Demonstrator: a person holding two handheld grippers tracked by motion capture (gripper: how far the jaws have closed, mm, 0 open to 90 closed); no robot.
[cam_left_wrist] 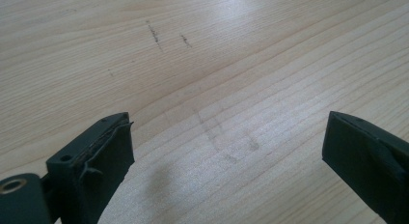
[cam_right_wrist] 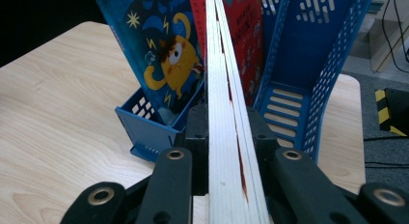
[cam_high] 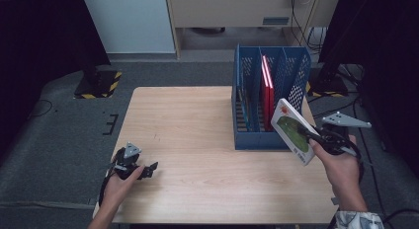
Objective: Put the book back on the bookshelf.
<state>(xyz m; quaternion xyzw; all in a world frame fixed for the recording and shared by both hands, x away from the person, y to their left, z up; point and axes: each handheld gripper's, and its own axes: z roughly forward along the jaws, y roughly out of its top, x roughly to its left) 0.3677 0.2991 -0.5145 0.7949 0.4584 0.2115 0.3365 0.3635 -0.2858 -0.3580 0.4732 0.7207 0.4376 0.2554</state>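
My right gripper [cam_high: 312, 135] is shut on a thin book [cam_high: 292, 131] with a white and green cover, held tilted in the air just right of the blue file rack [cam_high: 247, 140]. In the right gripper view the book's page edge [cam_right_wrist: 223, 113] runs up between the jaws toward the rack [cam_right_wrist: 333, 64]. The rack holds a red book [cam_high: 267, 91] and a blue monster book [cam_right_wrist: 159, 55]. My left gripper [cam_high: 150, 168] rests open near the table's front left corner. Its jaws stand wide over bare wood [cam_left_wrist: 226, 89] with nothing between them.
The wooden table [cam_high: 188, 120] sits on grey carpet. A yellow-and-black striped stand base [cam_high: 99, 85] lies behind the table at the left, and another [cam_high: 323, 88] stands behind the rack at the right. Cables [cam_high: 301, 21] hang at the back wall.
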